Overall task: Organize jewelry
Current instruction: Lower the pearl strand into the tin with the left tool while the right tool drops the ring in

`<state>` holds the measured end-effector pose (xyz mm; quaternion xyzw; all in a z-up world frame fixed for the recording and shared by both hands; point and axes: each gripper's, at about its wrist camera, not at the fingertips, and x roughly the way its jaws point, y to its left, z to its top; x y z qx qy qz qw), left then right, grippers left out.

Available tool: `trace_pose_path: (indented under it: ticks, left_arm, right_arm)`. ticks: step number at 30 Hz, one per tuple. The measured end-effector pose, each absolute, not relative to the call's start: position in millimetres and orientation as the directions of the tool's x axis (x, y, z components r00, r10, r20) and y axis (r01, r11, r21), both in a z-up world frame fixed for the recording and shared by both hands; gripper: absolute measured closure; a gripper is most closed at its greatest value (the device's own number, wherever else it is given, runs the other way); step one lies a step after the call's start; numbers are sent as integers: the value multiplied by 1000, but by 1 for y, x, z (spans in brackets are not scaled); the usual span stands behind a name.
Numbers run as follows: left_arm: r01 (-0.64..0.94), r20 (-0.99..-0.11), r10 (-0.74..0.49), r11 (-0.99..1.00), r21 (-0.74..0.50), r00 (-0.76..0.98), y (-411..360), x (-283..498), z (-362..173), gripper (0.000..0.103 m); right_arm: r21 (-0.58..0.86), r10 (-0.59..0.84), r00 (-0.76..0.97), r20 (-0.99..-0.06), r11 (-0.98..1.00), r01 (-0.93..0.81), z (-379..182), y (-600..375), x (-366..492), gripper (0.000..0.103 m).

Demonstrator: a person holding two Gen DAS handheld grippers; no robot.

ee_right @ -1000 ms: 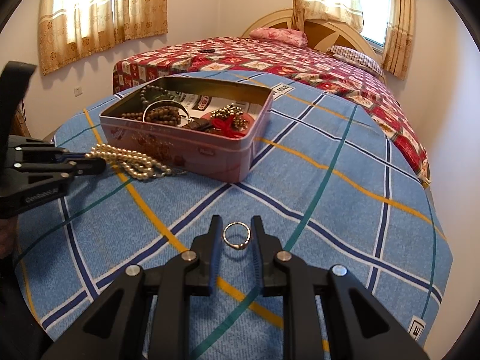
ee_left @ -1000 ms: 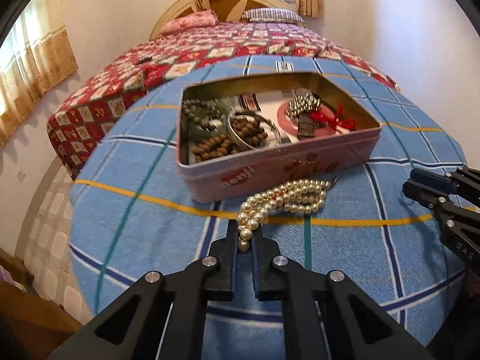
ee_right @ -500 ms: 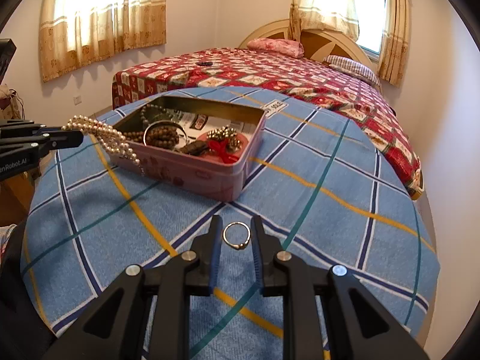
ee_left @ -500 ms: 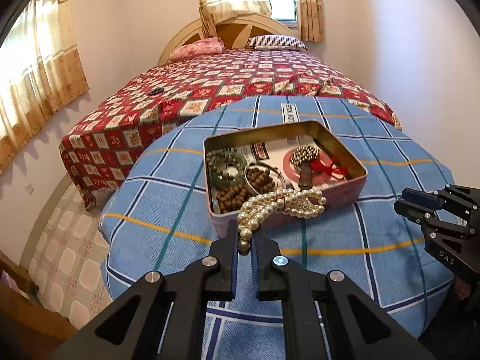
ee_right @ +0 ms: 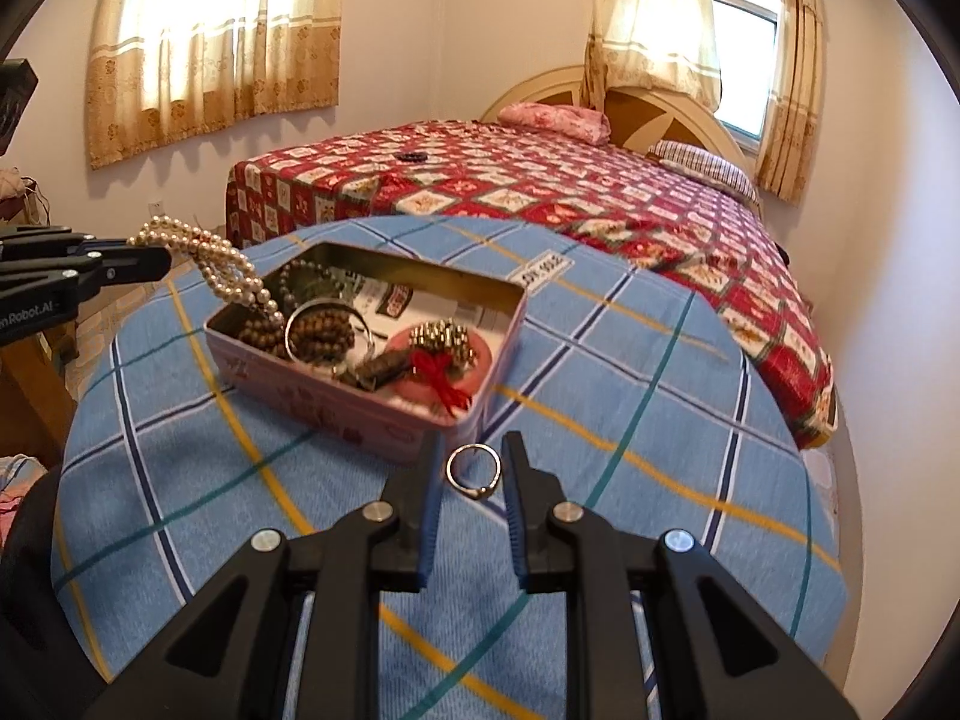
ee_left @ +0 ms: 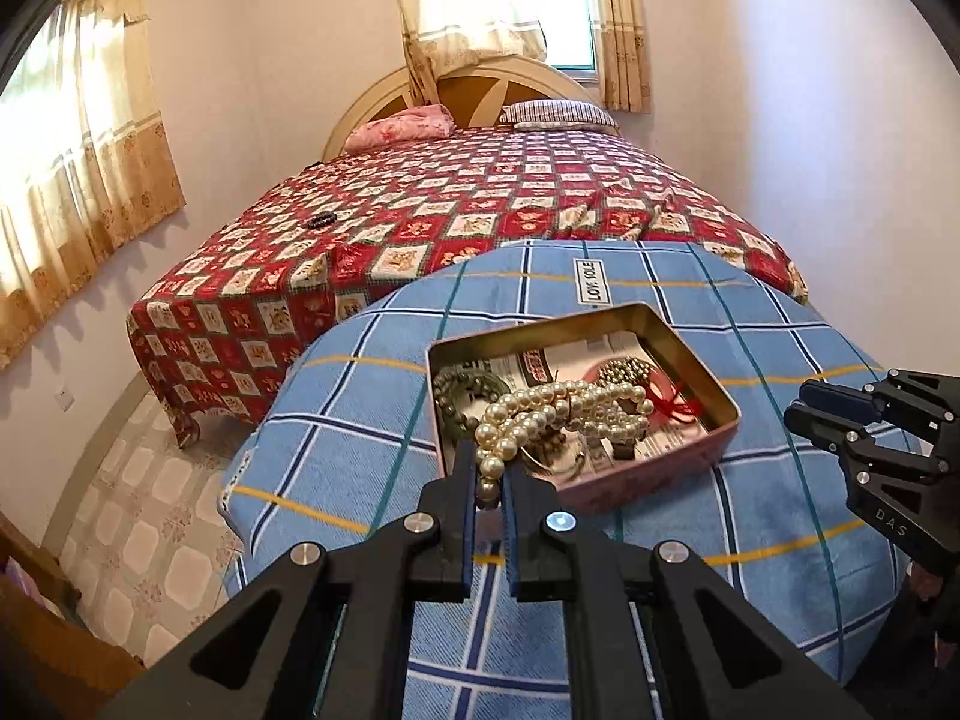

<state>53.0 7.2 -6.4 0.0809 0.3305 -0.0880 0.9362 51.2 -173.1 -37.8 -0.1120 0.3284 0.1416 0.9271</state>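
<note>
My left gripper (ee_left: 487,468) is shut on one end of a white pearl necklace (ee_left: 558,411), which hangs in loops over the near left part of the pink tin box (ee_left: 648,480). In the right wrist view the same left gripper (ee_right: 162,261) holds the pearl necklace (ee_right: 231,273) above the left end of the pink tin box (ee_right: 336,414). My right gripper (ee_right: 468,465) is shut on a thin silver ring (ee_right: 474,471), held in the air just in front of the box's near wall. The box holds brown wooden beads (ee_right: 321,330), a bangle, gold beads (ee_right: 444,339) and a red bow (ee_right: 441,375).
The box sits on a round table under a blue plaid cloth (ee_right: 630,396). Behind it stands a bed with a red patterned cover (ee_left: 456,210). Tiled floor (ee_left: 150,504) lies to the left. My right gripper (ee_left: 798,402) shows at the right edge of the left wrist view.
Both grippers have risen. The pearl necklace has been lifted off the cloth and now dangles over the box. The ring stays pinched in the right gripper, now nearer the box.
</note>
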Motion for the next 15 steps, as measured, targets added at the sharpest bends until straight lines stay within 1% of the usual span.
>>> trace_pose_path:
  ticks: [15]
  left_arm:
    - [195, -628, -91, 976, 99, 773, 10, 87, -1, 97]
  right_arm:
    - [-156, 208, 768, -606, 916, -370, -19, -152, 74, 82]
